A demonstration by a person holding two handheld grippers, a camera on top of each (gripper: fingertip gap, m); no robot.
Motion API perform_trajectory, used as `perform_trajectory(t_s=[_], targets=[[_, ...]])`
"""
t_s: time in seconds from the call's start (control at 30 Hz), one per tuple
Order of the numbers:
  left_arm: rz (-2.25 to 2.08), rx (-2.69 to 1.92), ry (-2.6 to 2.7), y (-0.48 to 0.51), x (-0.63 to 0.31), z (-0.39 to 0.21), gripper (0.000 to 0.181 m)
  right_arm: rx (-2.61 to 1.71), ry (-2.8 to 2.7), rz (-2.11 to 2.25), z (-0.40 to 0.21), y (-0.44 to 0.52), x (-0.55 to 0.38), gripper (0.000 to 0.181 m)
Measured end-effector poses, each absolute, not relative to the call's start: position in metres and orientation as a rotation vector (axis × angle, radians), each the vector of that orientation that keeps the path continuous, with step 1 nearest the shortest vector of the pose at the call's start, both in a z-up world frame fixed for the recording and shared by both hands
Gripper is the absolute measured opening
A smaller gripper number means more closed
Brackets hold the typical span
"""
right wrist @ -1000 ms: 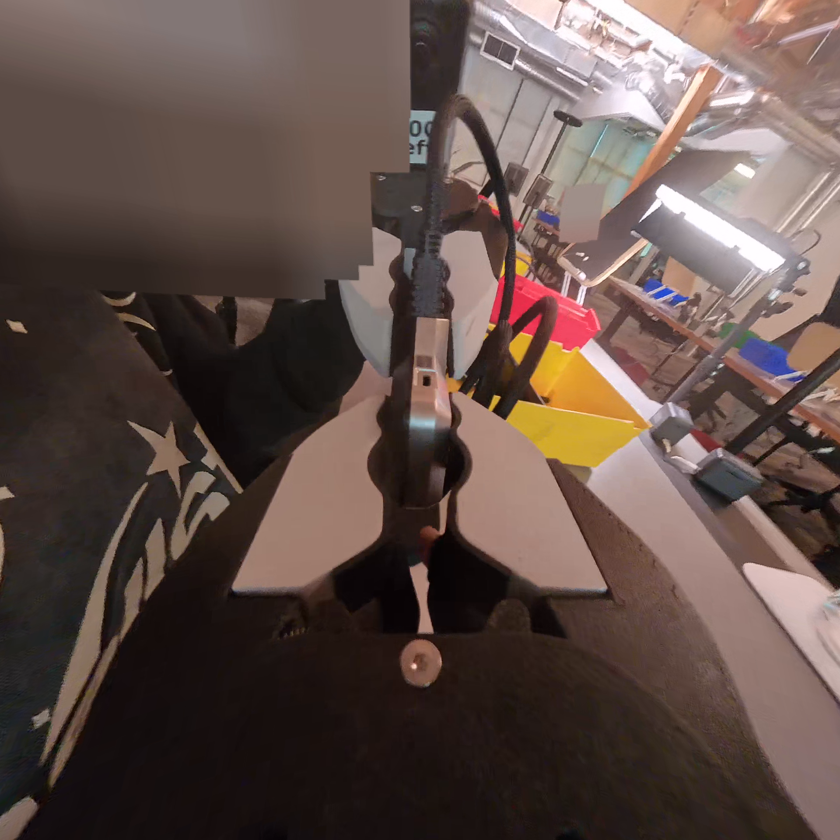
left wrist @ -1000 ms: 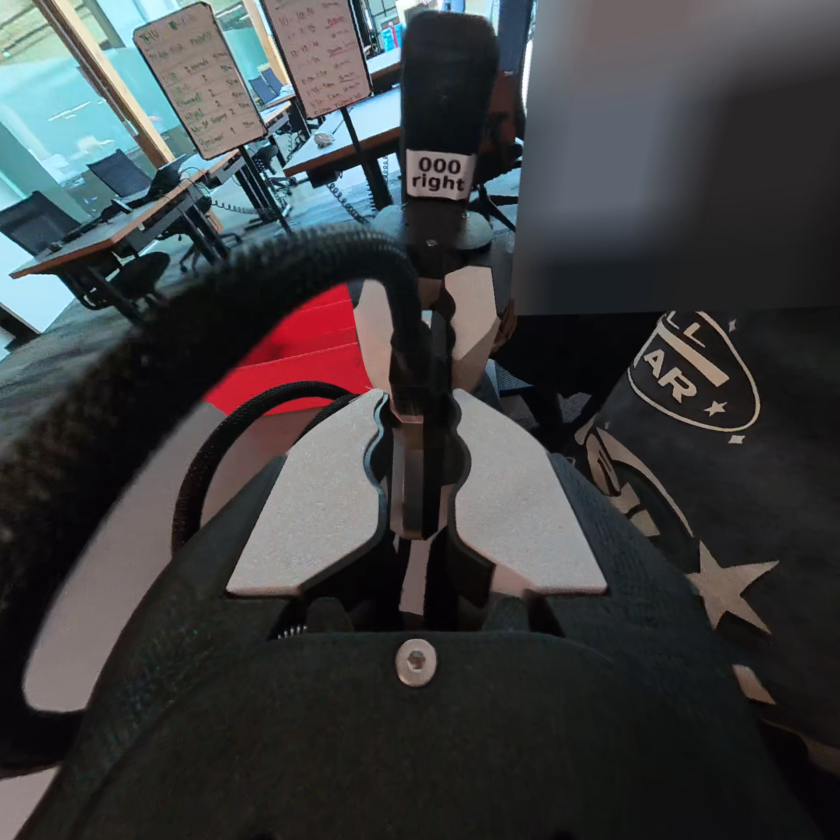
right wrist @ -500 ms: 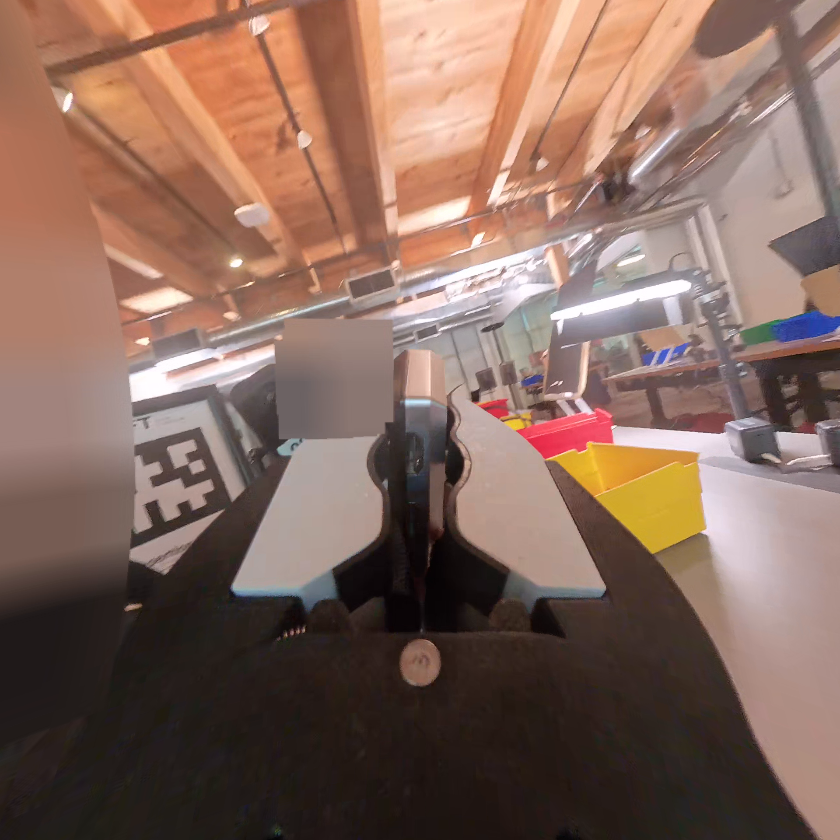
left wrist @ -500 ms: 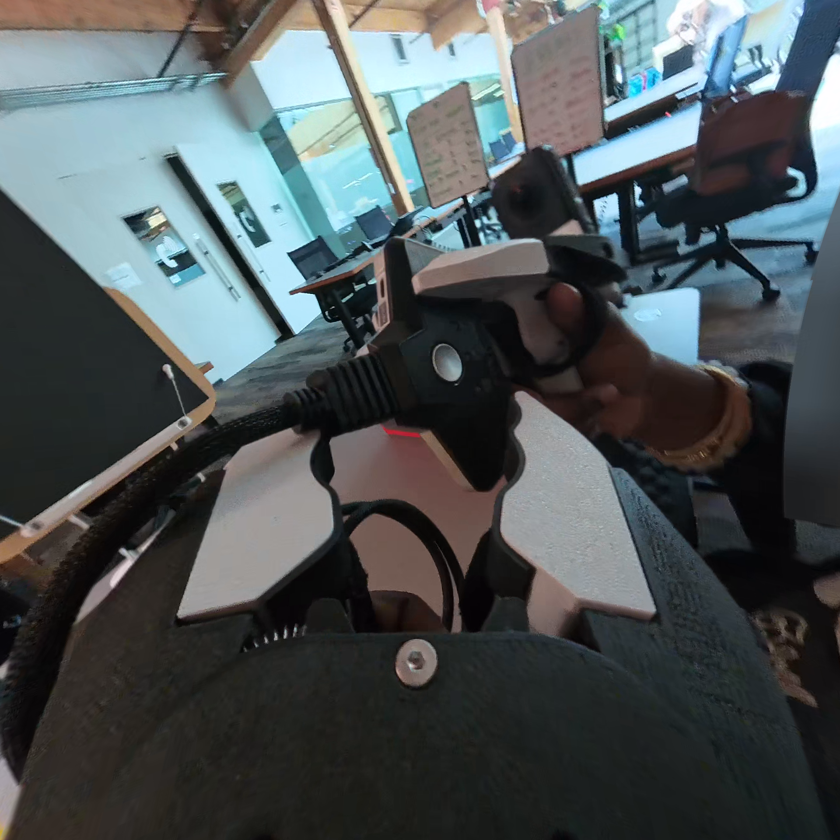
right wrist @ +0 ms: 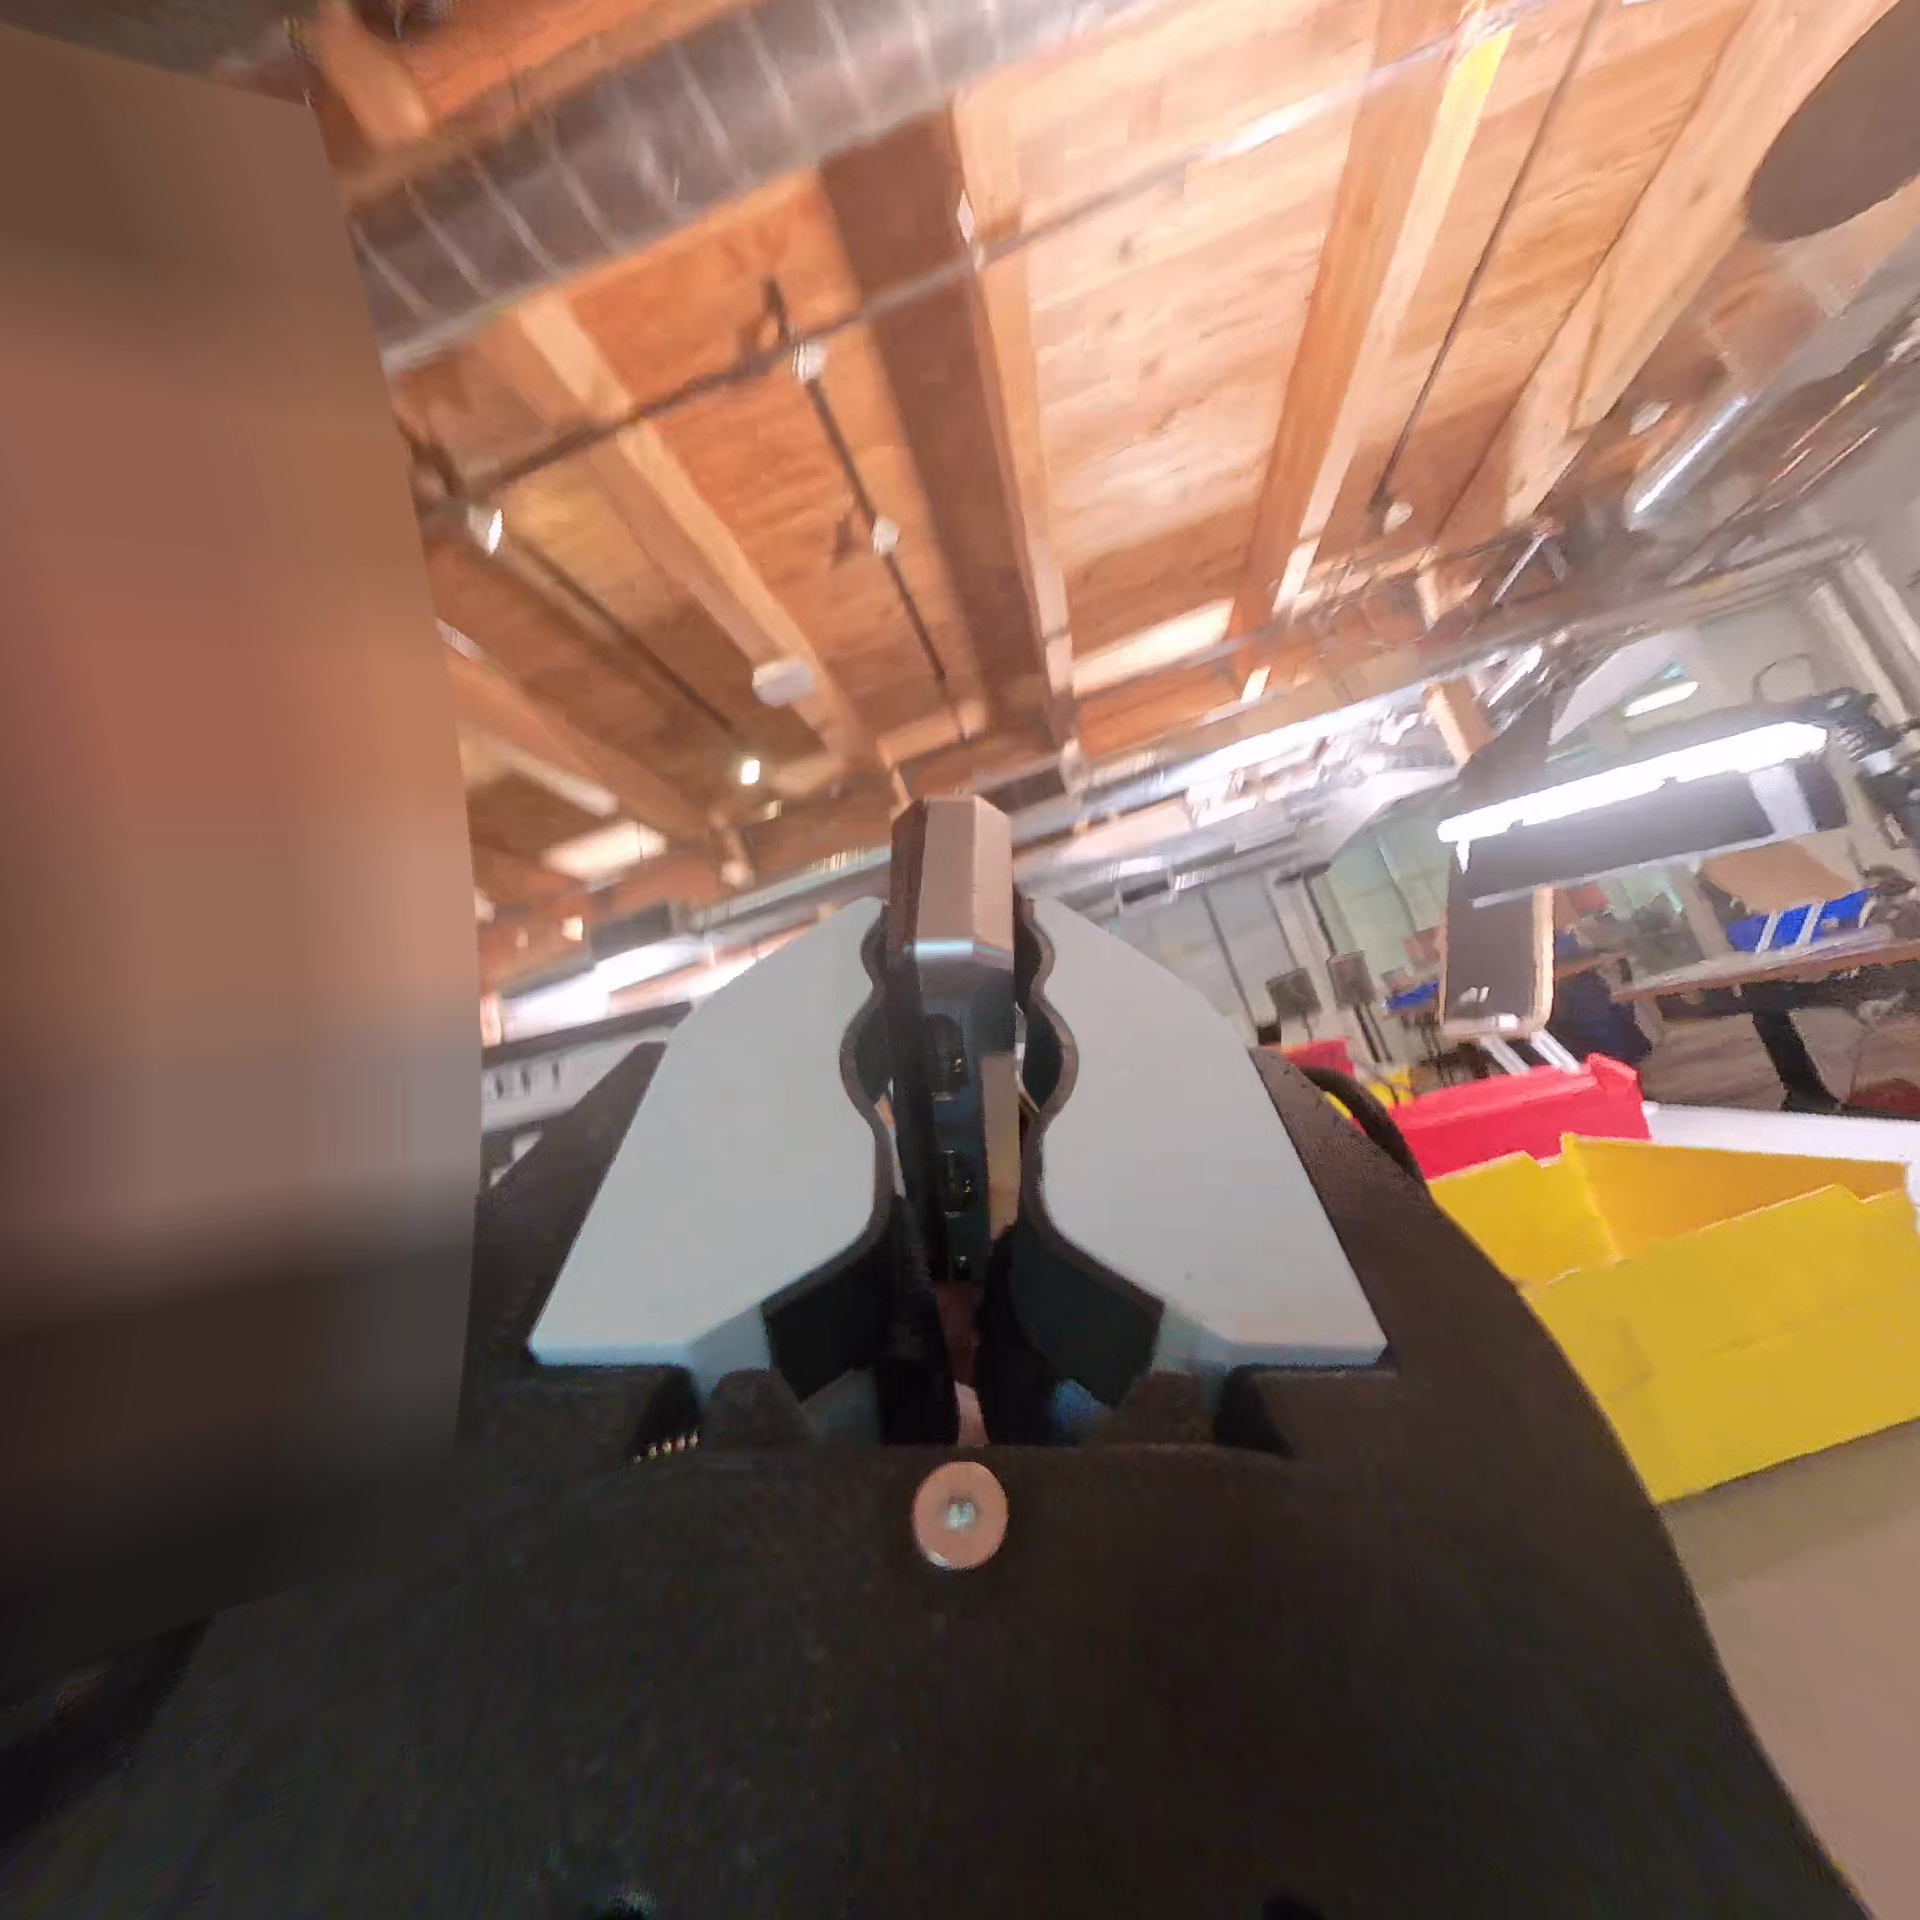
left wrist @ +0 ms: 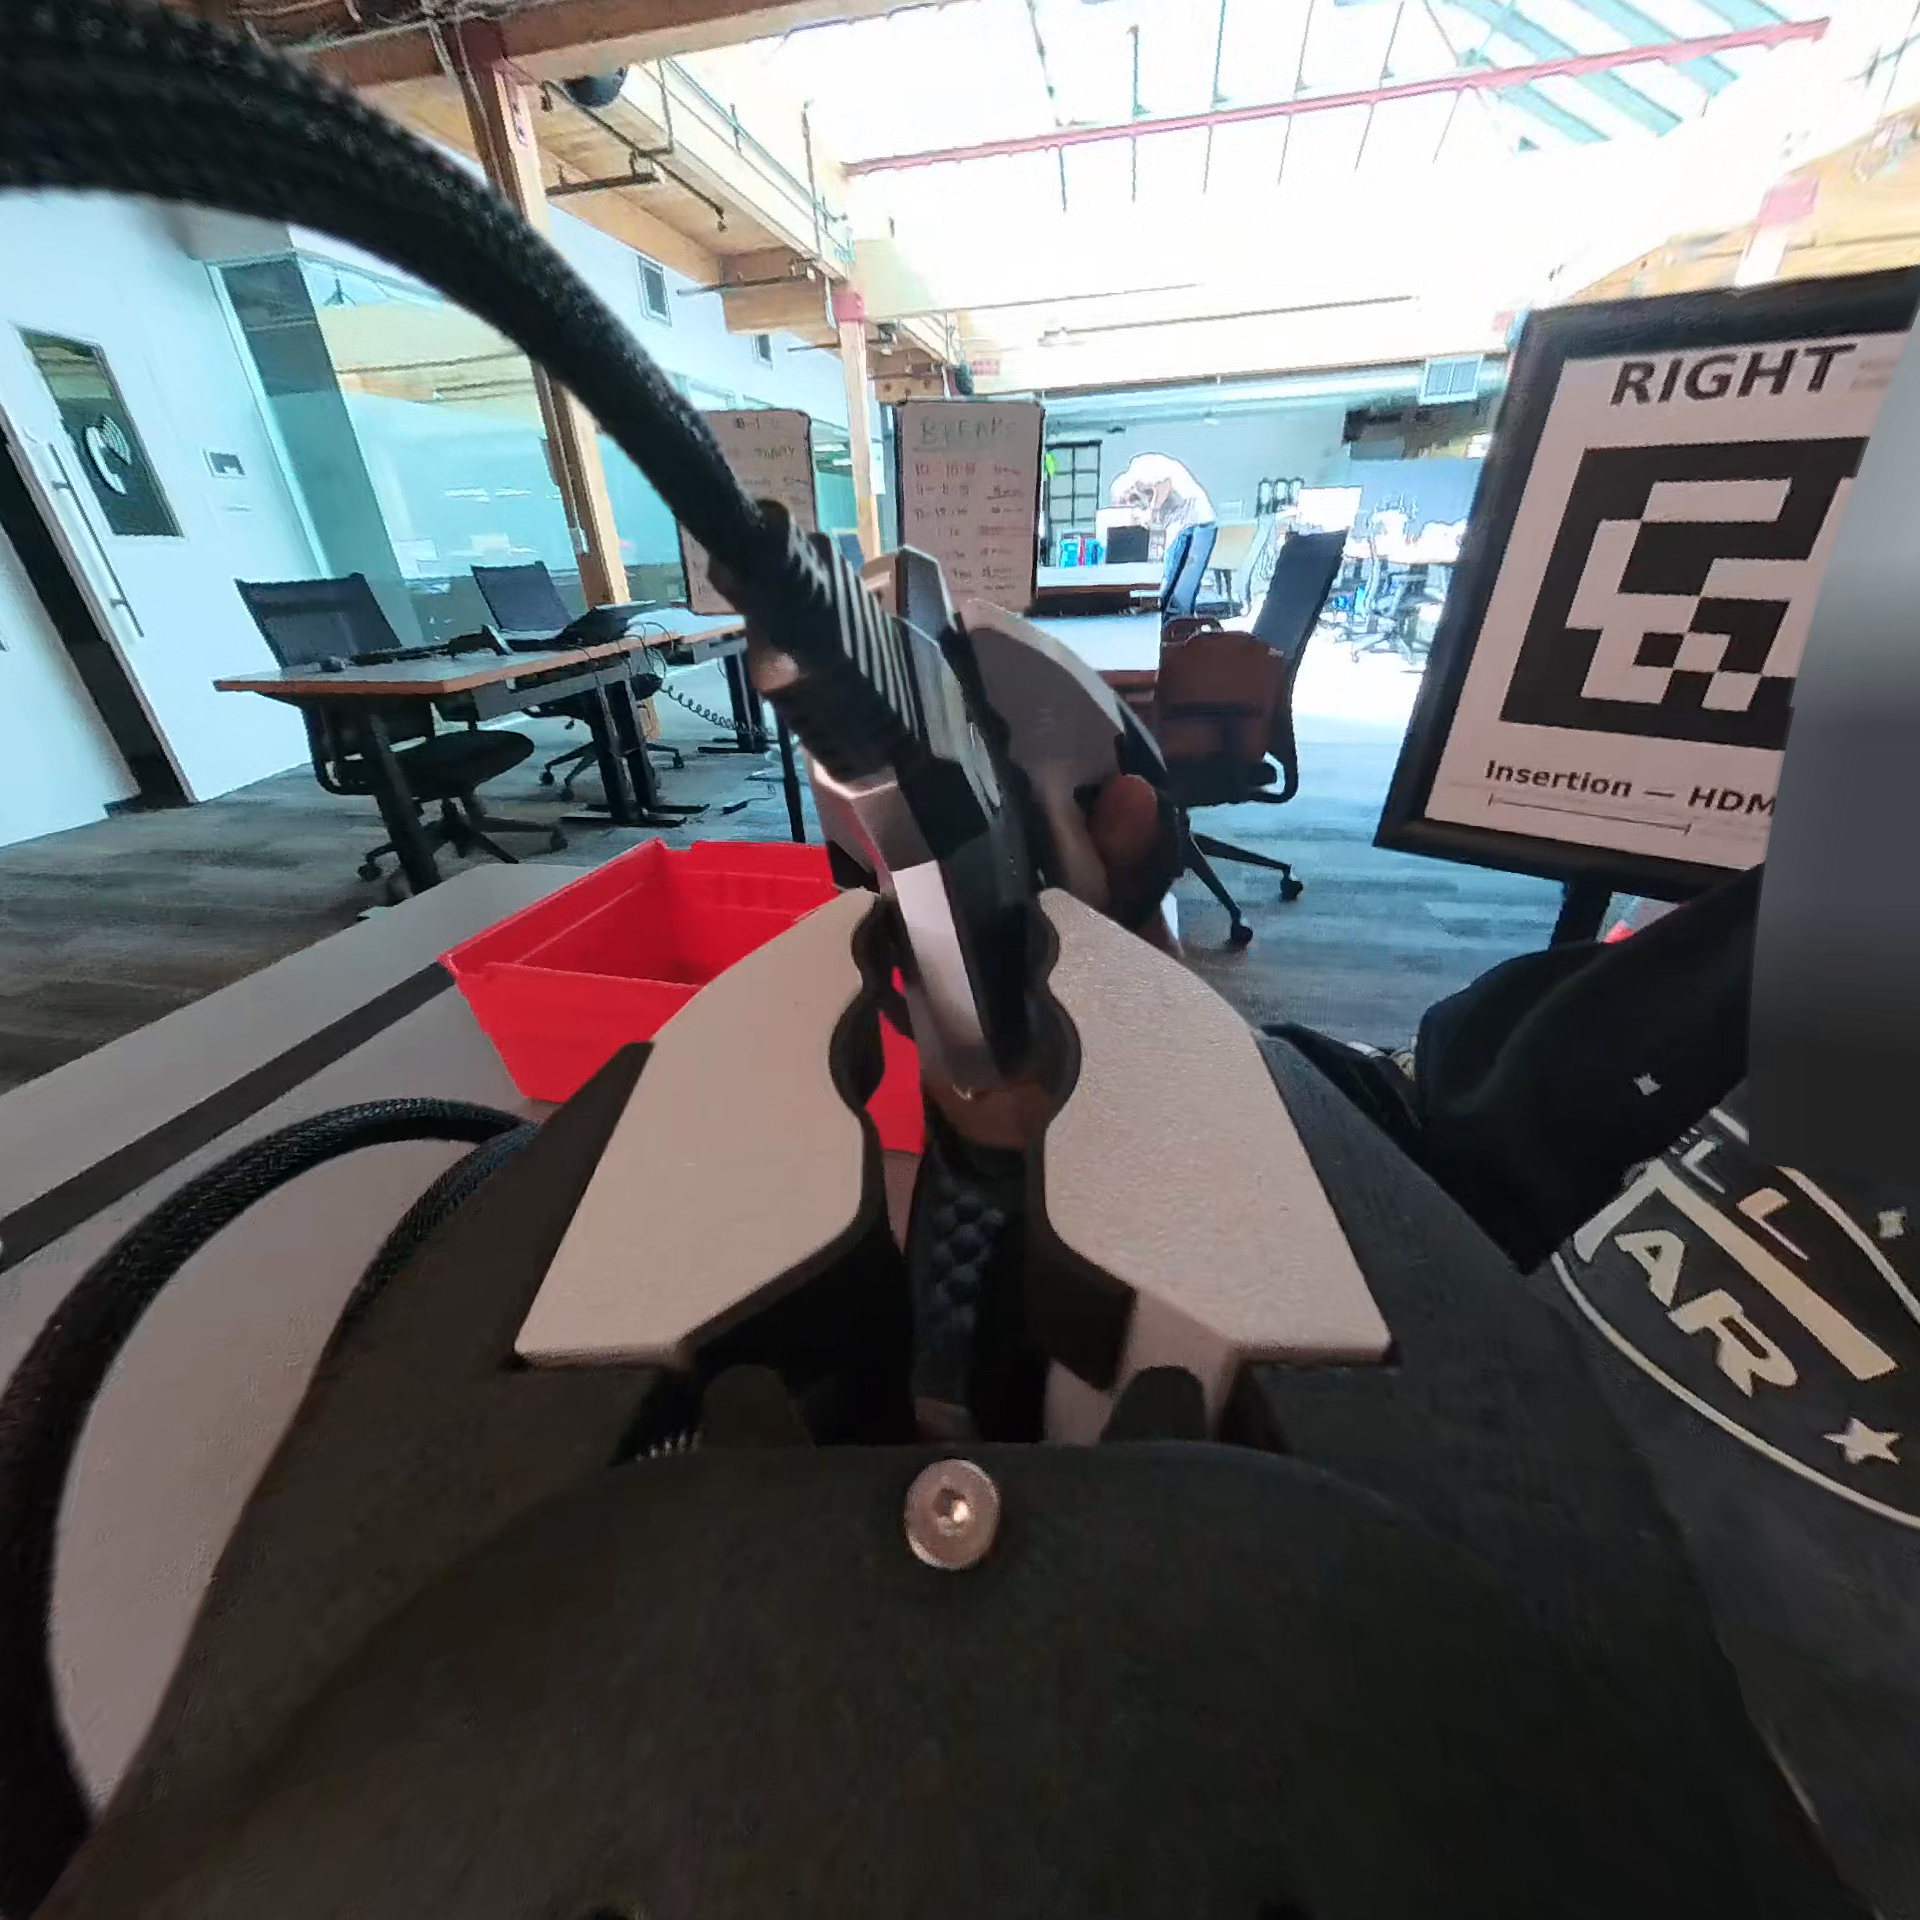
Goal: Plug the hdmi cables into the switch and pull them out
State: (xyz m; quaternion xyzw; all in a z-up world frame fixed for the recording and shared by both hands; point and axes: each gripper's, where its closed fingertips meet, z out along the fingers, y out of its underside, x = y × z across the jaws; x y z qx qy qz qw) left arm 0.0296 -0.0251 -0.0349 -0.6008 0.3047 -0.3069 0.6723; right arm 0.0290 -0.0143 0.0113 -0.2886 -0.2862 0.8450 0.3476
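Note:
The switch [right wrist: 951,987], a flat black box with a silver edge, is clamped upright in my shut right gripper [right wrist: 956,925]. Two ports on its narrow side look empty. In the left wrist view the switch [left wrist: 956,748] slants up from my left gripper [left wrist: 961,935], with the right gripper's fingers [left wrist: 1049,707] behind it. A black braided HDMI cable [left wrist: 623,384] enters its upper left end. My left gripper is shut at the switch's lower end on the plug of a second braided cable [left wrist: 966,1236]. Whether that plug is seated is hidden.
A red bin [left wrist: 623,956] stands on the grey table [left wrist: 260,1039] ahead on the left. A yellow bin [right wrist: 1714,1278] and a red bin [right wrist: 1507,1122] stand to the right. A framed marker sign [left wrist: 1662,592] and a person's dark shirt [left wrist: 1714,1299] are close on the right.
Both grippers have tilted upward. My left fingers, apart half a second ago, have closed at the switch's lower end. The switch has turned from flat-on to nearly edge-on in the left view.

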Motion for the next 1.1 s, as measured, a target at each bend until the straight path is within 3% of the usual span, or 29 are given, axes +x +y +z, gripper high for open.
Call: perform_trajectory(t_s=[0.07,0.17,0.27,0.4,0.53,0.63,0.7,0.8,1.1], targets=[[-0.676,-1.392,0.726,-0.031,0.026,-0.036,0.023,-0.743,-0.955,2.089,0.006,-0.023,0.029,0.021],[-0.621,-1.509,0.833,-0.043,0.014,-0.049,0.022,-0.663,-1.189,1.642,-0.004,-0.018,0.037,0.052],[-0.601,-1.607,0.853,-0.048,-0.004,-0.059,0.021,-0.529,-1.376,1.005,-0.030,-0.006,0.038,0.071],[-0.531,-1.737,0.843,-0.041,-0.027,-0.078,0.021,-0.409,-1.514,0.349,-0.058,-0.005,0.025,0.084],[-0.529,-1.827,0.907,-0.042,-0.029,-0.099,0.021,-0.254,-1.518,-0.118,-0.074,-0.011,0.004,0.085],[-0.500,-1.891,1.000,-0.045,-0.023,-0.117,0.021,-0.176,-1.558,-0.205,-0.091,-0.022,-0.011,0.081],[-0.517,-1.902,1.066,-0.051,-0.015,-0.123,0.021,-0.156,-1.575,-0.252,-0.101,-0.022,-0.018,0.063],[-0.474,-1.893,1.071,-0.048,-0.015,-0.123,0.023,-0.209,-1.597,-0.231,-0.106,-0.014,-0.021,0.059],[-0.222,-1.130,0.731,-0.043,-0.015,-0.004,0.045,-0.555,-1.306,0.290,-0.052,0.013,-0.008,0.058]])
